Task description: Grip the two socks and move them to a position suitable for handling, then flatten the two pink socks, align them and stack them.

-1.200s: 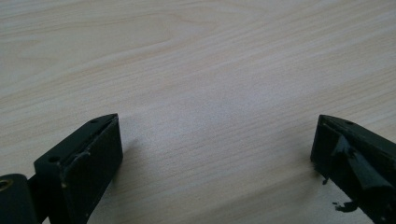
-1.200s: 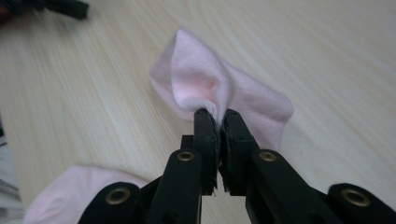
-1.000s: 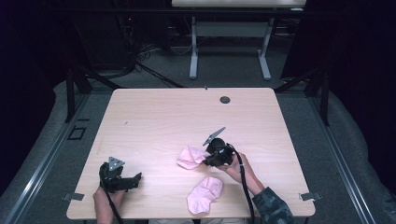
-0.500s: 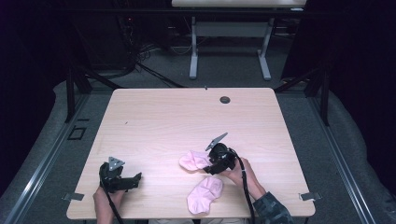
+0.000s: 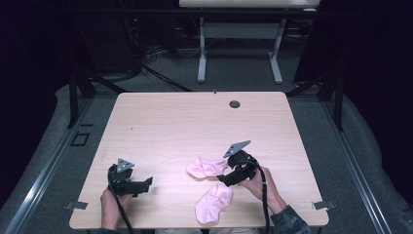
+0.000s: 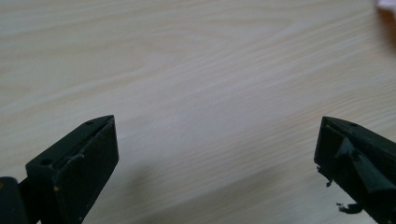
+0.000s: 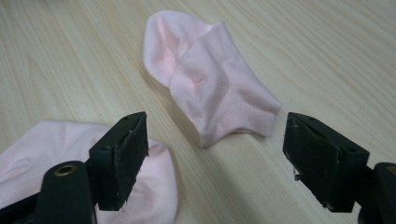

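Note:
Two pink socks lie on the wooden table (image 5: 195,122) near its front edge. One is folded over (image 5: 205,167) (image 7: 210,79); the other lies flat (image 5: 214,203) (image 7: 42,149), closer to the person. My right gripper (image 5: 223,178) (image 7: 215,154) is just right of the folded sock. Its jaws have just been opening and stand open. The sock's near end lies in the gap, and neither pad touches it. My left gripper (image 5: 146,184) (image 6: 217,154) is open over bare wood at the front left, holding nothing. A sliver of pink sock (image 6: 387,3) shows at its view's top right corner.
A dark round grommet (image 5: 234,104) sits near the table's far edge. Metal brackets (image 5: 322,205) stick out at the front corners. Beyond the table are grey floor, cables and another table's white legs (image 5: 201,53).
The right gripper's jaws have opened and let go of the folded sock, and the hand has drawn back toward the front right. The left gripper has lifted slightly.

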A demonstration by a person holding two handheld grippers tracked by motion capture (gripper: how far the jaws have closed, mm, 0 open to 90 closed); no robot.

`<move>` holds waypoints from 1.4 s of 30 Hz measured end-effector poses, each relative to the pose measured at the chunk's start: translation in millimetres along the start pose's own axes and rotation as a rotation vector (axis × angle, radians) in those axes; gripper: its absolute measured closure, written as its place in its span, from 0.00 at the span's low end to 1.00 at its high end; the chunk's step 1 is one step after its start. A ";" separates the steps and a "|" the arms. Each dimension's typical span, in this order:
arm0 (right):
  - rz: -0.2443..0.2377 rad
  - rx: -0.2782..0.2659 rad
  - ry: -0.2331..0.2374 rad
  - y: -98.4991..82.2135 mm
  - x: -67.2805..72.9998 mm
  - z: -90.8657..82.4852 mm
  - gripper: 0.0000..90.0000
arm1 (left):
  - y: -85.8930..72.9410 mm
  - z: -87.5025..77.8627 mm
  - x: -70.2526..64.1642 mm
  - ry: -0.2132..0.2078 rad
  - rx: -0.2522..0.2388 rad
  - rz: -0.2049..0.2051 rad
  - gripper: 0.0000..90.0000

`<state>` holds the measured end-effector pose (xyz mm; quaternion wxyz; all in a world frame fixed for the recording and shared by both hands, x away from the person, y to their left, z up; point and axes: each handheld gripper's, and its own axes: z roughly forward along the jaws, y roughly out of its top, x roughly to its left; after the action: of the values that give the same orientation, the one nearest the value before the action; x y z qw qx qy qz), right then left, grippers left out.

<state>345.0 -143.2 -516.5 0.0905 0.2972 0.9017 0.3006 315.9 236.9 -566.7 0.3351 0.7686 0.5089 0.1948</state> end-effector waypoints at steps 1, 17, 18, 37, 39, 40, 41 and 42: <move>0.000 -0.002 0.000 -0.5 0.5 -0.7 0.25 | 6.1 0.6 -6.0 -0.017 0.001 0.012 0.00; 0.060 -0.009 0.042 -33.1 35.0 -19.3 0.38 | 10.9 5.1 -90.3 -0.176 0.021 0.165 0.02; 0.062 -0.005 0.050 -34.7 39.9 -18.7 0.42 | 10.3 6.1 -89.4 -0.174 0.023 0.173 0.02; 0.075 0.053 0.128 -40.5 69.8 10.7 0.94 | -0.8 8.6 -91.5 -0.199 0.020 0.157 0.08; 0.078 0.029 0.138 -35.0 66.5 0.7 0.94 | -3.1 7.3 -93.5 -0.210 0.007 0.150 0.10; 0.083 0.011 0.141 -32.3 65.1 -3.6 0.94 | -3.9 6.7 -94.2 -0.216 0.001 0.155 0.10; 0.085 -0.006 0.146 -29.4 63.2 -8.1 0.94 | -4.6 6.3 -95.2 -0.219 -0.004 0.155 0.11; 0.083 -0.015 0.151 -27.1 61.7 -11.2 0.94 | -5.3 5.9 -96.2 -0.220 -0.011 0.166 0.13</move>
<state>278.3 -129.7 -522.7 0.0117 0.3102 0.8906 0.3323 277.2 148.5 -570.6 0.3756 0.8231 0.4026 0.1393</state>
